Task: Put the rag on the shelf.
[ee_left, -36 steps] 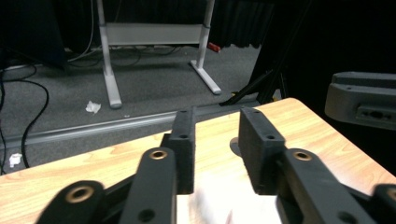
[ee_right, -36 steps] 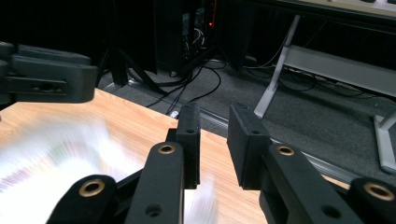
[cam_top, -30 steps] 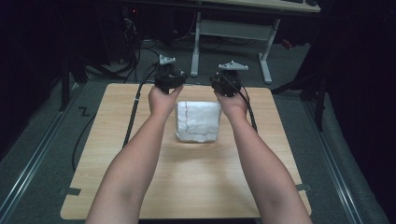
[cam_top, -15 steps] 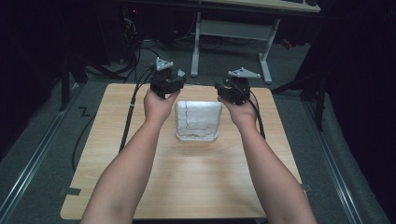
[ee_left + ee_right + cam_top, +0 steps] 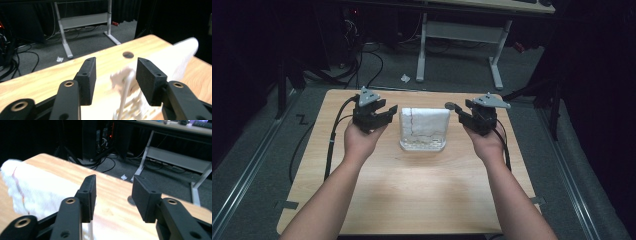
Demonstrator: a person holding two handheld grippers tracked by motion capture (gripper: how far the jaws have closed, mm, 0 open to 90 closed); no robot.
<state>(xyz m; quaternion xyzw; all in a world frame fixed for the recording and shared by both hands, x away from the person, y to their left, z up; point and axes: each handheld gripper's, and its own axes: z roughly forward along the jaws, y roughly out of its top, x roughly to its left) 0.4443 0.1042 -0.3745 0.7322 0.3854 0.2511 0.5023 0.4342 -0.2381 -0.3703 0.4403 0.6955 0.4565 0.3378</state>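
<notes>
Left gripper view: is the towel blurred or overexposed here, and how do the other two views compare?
Left gripper view: the white towel is smeared and nearly blown out, while the left claw stays sharp. Right gripper view: the towel is soft and bright, its red stripe readable. High view: evenly lit wooden table, dark surroundings, towel crisp.

A pale, smooth wooden bench (image 5: pixel 412 200) with a faint satin sheen and visible grain is being shown. A white, nubbly terry-like cloth with a thin red stripe (image 5: pixel 424 122) is being draped over a clear, glossy plastic rack (image 5: pixel 423 145). Matt black plastic is being shown on the left tongs (image 5: pixel 384 116) and the right tongs (image 5: pixel 460 114), with brass-coloured metal bushings at their pivots. The floor (image 5: pixel 452 75) is being covered by dull grey carpet.
</notes>
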